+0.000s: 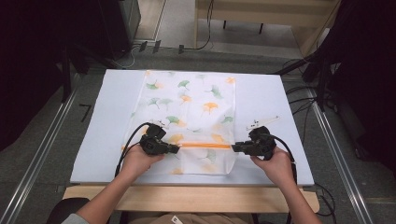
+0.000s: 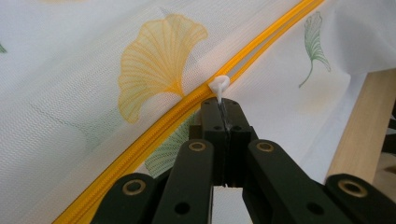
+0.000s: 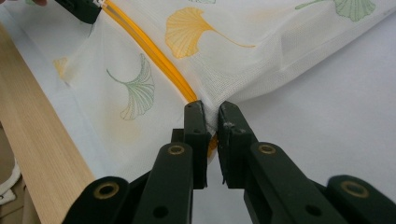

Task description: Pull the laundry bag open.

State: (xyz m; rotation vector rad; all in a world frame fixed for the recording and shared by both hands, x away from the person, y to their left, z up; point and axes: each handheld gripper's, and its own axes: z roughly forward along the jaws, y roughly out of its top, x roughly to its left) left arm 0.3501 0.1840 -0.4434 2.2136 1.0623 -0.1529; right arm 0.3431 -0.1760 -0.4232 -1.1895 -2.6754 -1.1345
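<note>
A white mesh bag (image 1: 189,107) printed with green and orange ginkgo leaves lies flat on the white table top. An orange zipper (image 1: 205,145) runs across its near end. My left gripper (image 1: 177,148) is at the zipper's left part, shut on the small white zipper pull (image 2: 219,85), with the zipper (image 2: 154,135) running diagonally behind my left gripper (image 2: 223,112). My right gripper (image 1: 233,147) is at the bag's right edge. In the right gripper view that right gripper (image 3: 212,116) is shut on the mesh at the zipper's end (image 3: 189,95), and the left gripper (image 3: 81,9) shows far off.
The white table top (image 1: 280,102) has bare room left and right of the bag. Its wooden front edge (image 1: 187,198) is just behind the hands. Cables (image 1: 303,93) trail on the floor at the right, and dark equipment (image 1: 116,23) stands at the back left.
</note>
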